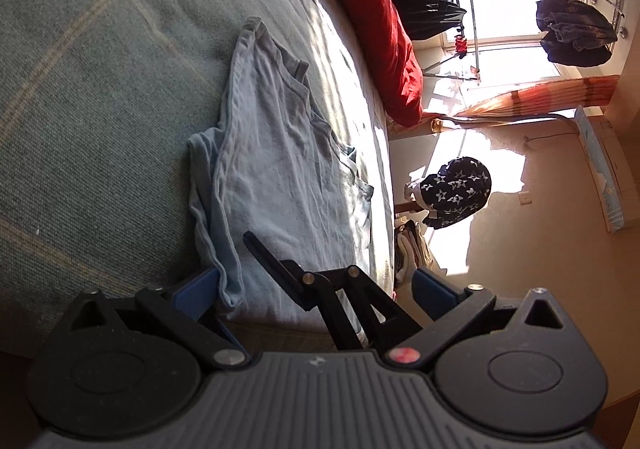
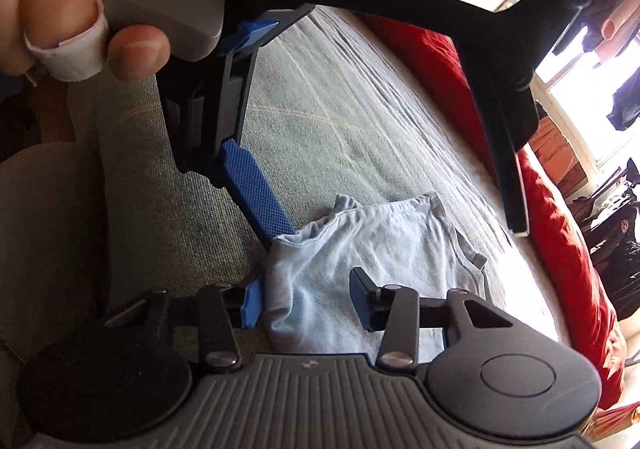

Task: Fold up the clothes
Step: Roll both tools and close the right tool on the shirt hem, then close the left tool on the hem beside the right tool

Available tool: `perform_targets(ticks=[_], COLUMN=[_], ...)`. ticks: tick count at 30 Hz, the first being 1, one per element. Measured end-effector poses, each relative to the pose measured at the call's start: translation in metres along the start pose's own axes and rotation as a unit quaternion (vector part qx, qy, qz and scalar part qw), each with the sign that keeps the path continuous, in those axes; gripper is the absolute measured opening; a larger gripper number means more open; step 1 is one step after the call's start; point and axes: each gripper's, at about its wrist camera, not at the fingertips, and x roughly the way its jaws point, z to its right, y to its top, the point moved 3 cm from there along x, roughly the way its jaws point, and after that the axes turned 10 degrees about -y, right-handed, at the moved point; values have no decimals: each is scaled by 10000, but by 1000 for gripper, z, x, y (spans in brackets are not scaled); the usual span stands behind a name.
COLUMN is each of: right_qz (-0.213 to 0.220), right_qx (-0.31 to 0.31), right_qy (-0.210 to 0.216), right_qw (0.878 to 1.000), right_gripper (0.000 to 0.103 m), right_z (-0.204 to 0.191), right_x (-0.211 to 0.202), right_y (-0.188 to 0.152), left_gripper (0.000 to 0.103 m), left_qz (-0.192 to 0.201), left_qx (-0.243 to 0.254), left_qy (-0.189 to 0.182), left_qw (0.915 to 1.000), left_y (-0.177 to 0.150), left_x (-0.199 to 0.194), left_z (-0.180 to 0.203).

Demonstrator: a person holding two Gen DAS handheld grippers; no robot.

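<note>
1. Sunlit bedroom, with a bed (image 1: 100, 97) under a grey-green checked cover; the shirt (image 1: 276, 153), pale blue and creased, lies on the cover near the bed's near edge, partly folded, with one layer doubled over another and a sleeve sticking out at the side.
2. Right gripper (image 2: 306, 303) is low over the near end of the shirt, its jaws part-way closed with a bunched fold of cloth between them; the blue pad (image 2: 250, 305) touches the fold's edge, but whether the two pads really pinch the cloth I cannot tell.
3. Left gripper (image 1: 316, 281) has its jaws spread wide and holds nothing; in the right wrist view one finger tip meets the shirt's hem at the corner, while the other finger hangs past the far side of the shirt, so the garment lies between them.
4. A hand (image 2: 60, 9) grips the left gripper's grey handle; one finger wears a white wrap.
5. Beyond the shirt a red quilt (image 1: 384, 17) runs along the bed's far side.
6. Past the bed stands a bright window (image 1: 508, 9) with dark clothes (image 1: 572, 25) hung on a rack before it; an orange curtain (image 1: 552, 93) is beside it; a dark star-patterned cloth thing (image 1: 460, 189) is near the wall.
</note>
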Motion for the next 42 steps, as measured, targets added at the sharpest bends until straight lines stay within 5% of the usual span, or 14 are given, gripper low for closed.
perform_targets(ticks=[5, 8, 15, 21, 33, 39, 42], right_qz=[-97, -25, 70, 109, 95, 97, 106], right_qx=[554, 779, 1055, 1220, 1474, 1551, 1573], right_qy=[19, -59, 33, 78, 125, 162, 184], right_qw=[9984, 9969, 9944, 9924, 9890, 9877, 9873], right_gripper=[28, 6, 5, 5, 5, 5, 5], right_z=[0, 8, 26, 35, 56, 62, 62], right_x=[11, 8, -4, -9, -11, -8, -6], right_y=[1, -5, -3, -4, -7, -11, -13], left_gripper=[101, 101, 101, 99, 97, 64, 64], left_qz=[-86, -125, 200, -322, -560, -698, -728], left_qx=[104, 361, 936, 687, 964, 1110, 1090], left_qy=[-4, 43, 667, 967, 560, 540, 475], left_qw=[9999, 9993, 9932, 9924, 9922, 9899, 9902], left_y=[0, 4, 59, 99, 150, 156, 161], left_x=[3, -1, -6, 49, 97, 85, 87], left_z=[5, 14, 23, -7, -25, -34, -37])
